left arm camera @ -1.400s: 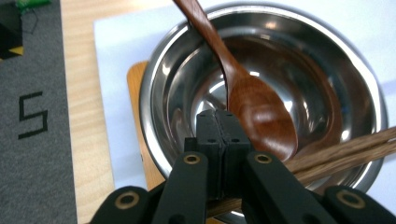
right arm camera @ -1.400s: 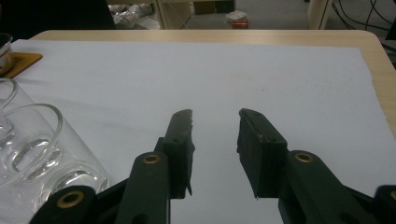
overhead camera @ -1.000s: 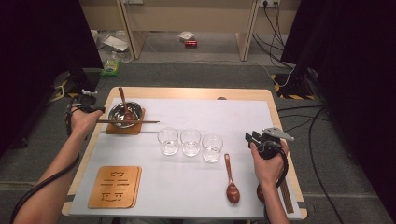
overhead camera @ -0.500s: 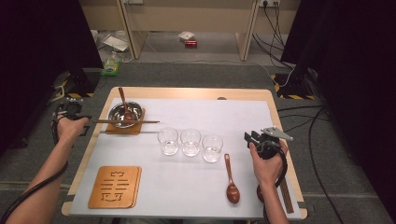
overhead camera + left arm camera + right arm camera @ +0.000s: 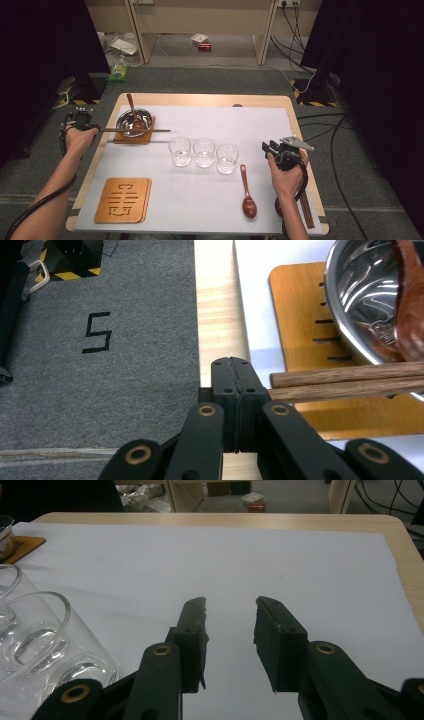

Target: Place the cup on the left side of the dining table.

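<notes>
My left gripper (image 5: 80, 120) hangs just off the table's left edge, its jaws (image 5: 234, 366) shut flat together with nothing between them. The near ends of a pair of wooden chopsticks (image 5: 345, 382) lie right beside its right jaw. The chopsticks (image 5: 137, 130) rest level across a steel bowl (image 5: 142, 119); a wooden spoon (image 5: 132, 107) lies in the bowl, which stands on a wooden coaster (image 5: 131, 139). My right gripper (image 5: 272, 147) is held above the right side of the white mat, open (image 5: 230, 605) and empty. Three empty glasses (image 5: 204, 151) stand in a row left of it.
A second wooden spoon (image 5: 246, 194) lies on the white mat (image 5: 225, 117) left of the right hand. A carved wooden trivet (image 5: 124, 200) sits at the front left. More chopsticks (image 5: 306, 210) lie along the front right edge. Grey carpet (image 5: 100, 340) lies beyond the table's left edge.
The left hand has drawn left, away from the bowl and off the table's edge. The chopsticks stay across the bowl. The right hand has not moved.
</notes>
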### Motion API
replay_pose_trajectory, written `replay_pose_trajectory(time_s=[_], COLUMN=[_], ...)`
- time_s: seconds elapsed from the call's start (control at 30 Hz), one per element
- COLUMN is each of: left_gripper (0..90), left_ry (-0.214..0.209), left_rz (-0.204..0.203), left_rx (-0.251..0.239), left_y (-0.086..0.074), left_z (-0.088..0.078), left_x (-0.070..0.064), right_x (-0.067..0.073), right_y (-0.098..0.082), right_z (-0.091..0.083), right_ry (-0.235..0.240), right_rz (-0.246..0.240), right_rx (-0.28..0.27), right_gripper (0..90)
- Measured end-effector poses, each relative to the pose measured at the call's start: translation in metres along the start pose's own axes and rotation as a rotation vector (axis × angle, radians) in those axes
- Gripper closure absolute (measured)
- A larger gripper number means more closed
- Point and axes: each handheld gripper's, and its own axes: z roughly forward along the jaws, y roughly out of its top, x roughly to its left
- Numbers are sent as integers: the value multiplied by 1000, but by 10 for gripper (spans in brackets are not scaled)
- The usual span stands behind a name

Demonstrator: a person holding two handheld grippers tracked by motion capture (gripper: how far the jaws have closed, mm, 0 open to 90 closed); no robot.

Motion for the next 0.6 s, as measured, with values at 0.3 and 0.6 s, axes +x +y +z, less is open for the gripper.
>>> replay_pose_trajectory(time_s=[0.3,0.6], left_gripper=[862,783], left_ry=[10,11], left_rz=[-5,-34], left_rx=[-15,-52], left_y=[1,0], left_z=[-3,-13], left_x=[-2,-3], right_x=[0,0], right_y=[0,0], right_z=[0,0], right_ry=[0,0], right_rz=[1,-3], right_rx=[0,0], right_gripper=[653,653])
